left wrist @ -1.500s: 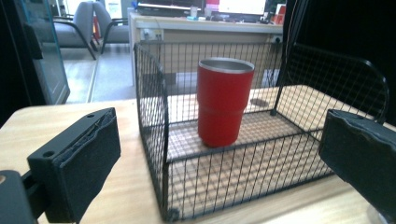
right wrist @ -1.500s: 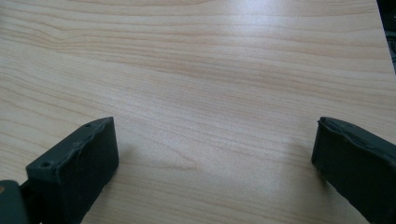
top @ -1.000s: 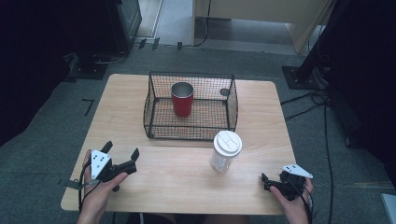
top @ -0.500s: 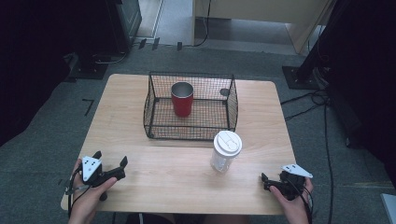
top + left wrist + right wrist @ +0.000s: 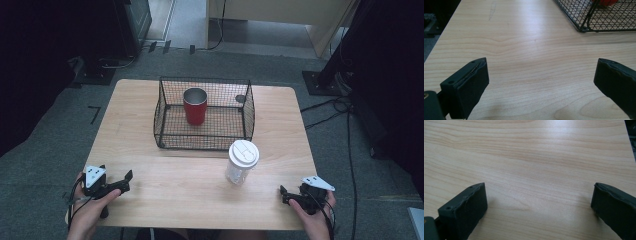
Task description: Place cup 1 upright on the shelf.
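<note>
Claws rest wide open and empty at the near tabletop (image 5: 165, 185) corners: left claw (image 5: 125, 181), right claw (image 5: 285, 195). White-lidded cup (image 5: 241, 161) stands nearer the right claw, apart from both, just beside the wire basket (image 5: 205, 142) holding a red cup (image 5: 195, 106).

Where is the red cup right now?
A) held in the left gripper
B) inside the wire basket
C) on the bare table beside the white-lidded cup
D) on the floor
B: the red cup stands upright inside the wire basket, while the white-lidded cup stands outside it on the table.
</note>
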The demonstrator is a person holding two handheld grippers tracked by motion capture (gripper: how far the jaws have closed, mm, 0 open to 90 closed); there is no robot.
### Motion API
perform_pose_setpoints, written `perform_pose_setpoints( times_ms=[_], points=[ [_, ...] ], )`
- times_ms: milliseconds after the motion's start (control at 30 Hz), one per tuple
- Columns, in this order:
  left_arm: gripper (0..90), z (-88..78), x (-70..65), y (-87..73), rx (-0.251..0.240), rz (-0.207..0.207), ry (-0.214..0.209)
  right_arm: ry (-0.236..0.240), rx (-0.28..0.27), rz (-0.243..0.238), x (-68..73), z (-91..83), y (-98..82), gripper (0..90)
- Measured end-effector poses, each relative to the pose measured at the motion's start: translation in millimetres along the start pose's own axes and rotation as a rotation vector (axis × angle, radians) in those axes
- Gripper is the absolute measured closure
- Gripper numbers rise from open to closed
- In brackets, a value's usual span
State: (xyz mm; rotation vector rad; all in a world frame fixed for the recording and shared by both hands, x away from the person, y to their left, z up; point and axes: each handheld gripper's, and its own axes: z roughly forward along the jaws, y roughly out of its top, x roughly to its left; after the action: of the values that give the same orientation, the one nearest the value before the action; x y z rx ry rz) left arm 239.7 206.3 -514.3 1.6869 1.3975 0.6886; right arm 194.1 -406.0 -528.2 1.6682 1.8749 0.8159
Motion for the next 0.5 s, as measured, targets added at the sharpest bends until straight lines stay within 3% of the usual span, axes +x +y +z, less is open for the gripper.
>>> perform_pose_setpoints(
  times_ms=[100, 267, 400, 500],
  points=[
    [0.7, 1.2, 0.0, 0.5, 0.024, 0.008, -0.021, 0.02, 0.0, 0.0, -1.5, -4.1, -2.0, 0.6],
    [0.7, 3.0, 0.9, 1.3, 0.045, -0.008, -0.013, 0.092, -0.061, 0.06, -2.4, -15.6, -0.1, 0.6],
    [0.7, 5.1, 0.0, 2.1, 0.065, -0.006, 0.005, 0.114, -0.069, 0.027, 6.8, -16.8, 1.4, 0.6],
    [0.7, 6.7, -1.6, 2.4, 0.097, 0.032, 0.036, 0.128, -0.055, 0.006, 14.1, -16.2, 1.4, 0.6]
  ],
)
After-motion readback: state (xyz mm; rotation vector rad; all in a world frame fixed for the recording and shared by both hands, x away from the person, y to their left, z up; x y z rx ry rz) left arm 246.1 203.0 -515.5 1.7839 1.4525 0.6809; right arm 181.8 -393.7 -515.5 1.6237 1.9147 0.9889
